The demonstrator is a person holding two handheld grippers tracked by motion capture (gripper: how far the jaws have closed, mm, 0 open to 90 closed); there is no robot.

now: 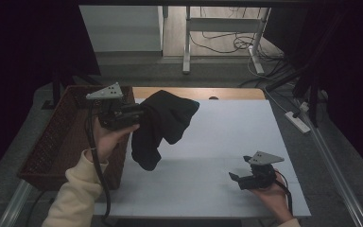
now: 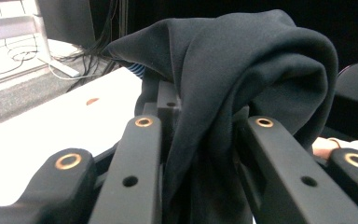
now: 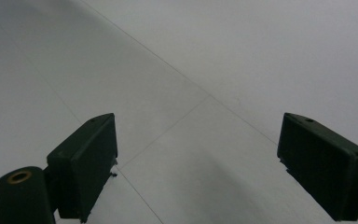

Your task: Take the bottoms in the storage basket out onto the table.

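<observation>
High view: one black cloth (image 1: 163, 124), two tongs.

White table (image 1: 217, 156) — wooden strip along its far edge; brown wicker basket (image 1: 61, 142) at its left side.

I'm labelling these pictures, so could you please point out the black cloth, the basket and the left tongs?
black cloth (image 1: 170, 116), high view, on its bunched upper part.
basket (image 1: 52, 142), high view, on its woven inner wall.
left tongs (image 1: 139, 113), high view, at the tips clamping the cloth.
</observation>
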